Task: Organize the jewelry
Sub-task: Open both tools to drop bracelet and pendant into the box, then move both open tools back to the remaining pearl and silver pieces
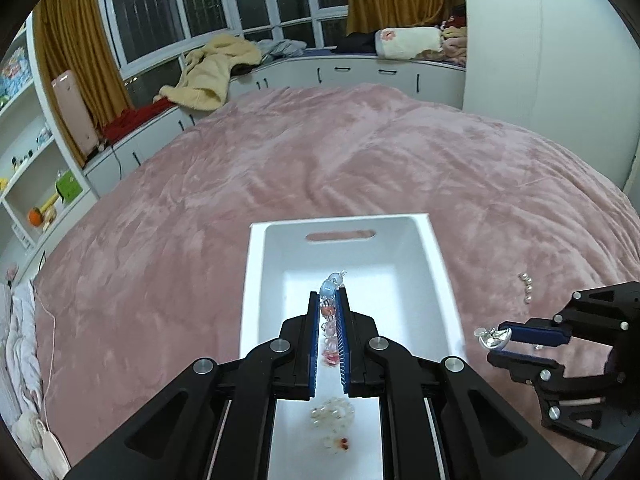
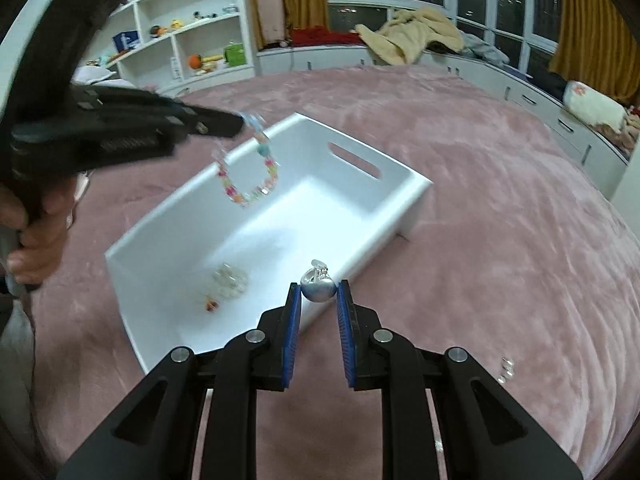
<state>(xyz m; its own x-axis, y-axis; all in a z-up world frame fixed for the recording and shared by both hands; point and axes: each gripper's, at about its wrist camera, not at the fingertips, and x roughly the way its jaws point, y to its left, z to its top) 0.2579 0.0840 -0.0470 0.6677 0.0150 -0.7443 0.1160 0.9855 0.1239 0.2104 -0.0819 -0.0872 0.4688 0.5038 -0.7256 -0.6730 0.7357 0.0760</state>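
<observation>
Above the white box [image 2: 404, 204], my L gripper [image 1: 330, 300] is clamped on a bead bracelet [image 2: 248, 176]; R gripper [image 2: 318, 300] pinches a silver piece [image 2: 318, 289], maybe a charm.

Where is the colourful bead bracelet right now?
The bead bracelet hangs from the left gripper, clamped between its fingers, above the white bin on the pink bedspread.

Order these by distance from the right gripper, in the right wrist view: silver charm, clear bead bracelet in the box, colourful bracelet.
1. Silver charm, between the right gripper fingertips.
2. Clear bead bracelet, on the white box floor, left.
3. Colourful bracelet, hanging from the left gripper, farther left.
</observation>
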